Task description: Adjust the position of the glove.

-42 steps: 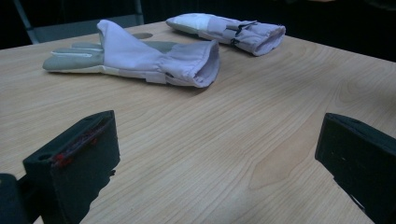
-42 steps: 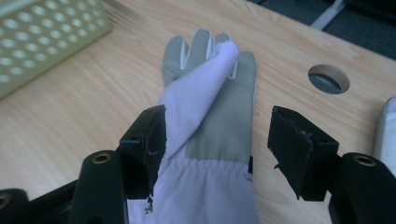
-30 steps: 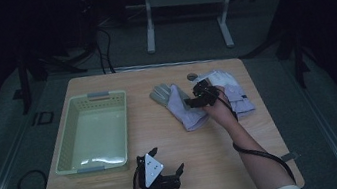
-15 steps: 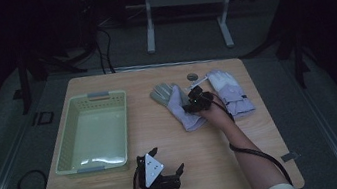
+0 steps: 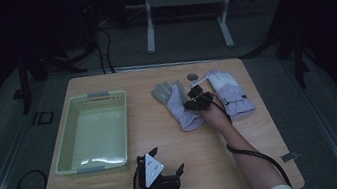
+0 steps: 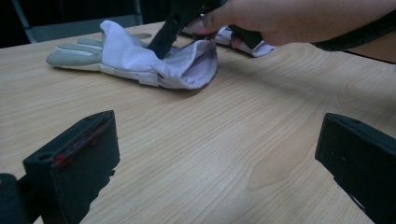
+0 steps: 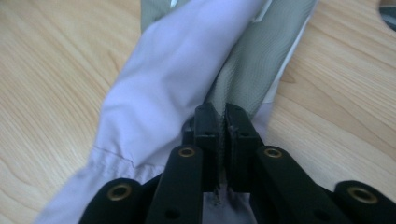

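At mid-table, the near glove [image 5: 181, 107] lies flat, a fold of its fabric pinched as our right gripper [image 5: 196, 96] has just clamped shut on it. Its mate [image 5: 230, 96] lies just beside; the basket [image 5: 97, 163] stands well apart to the left. Our left gripper [image 5: 160, 174] rests spread, holding nothing. The grasp looks made; next, we judge, comes a clean lift toward the basket.

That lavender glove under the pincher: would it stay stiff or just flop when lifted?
Probably flop: the glove is soft cloth, creased where the right gripper pinches it. Likely light, as its cuff gapes loosely. It shouldn't roll, since it lies flat.
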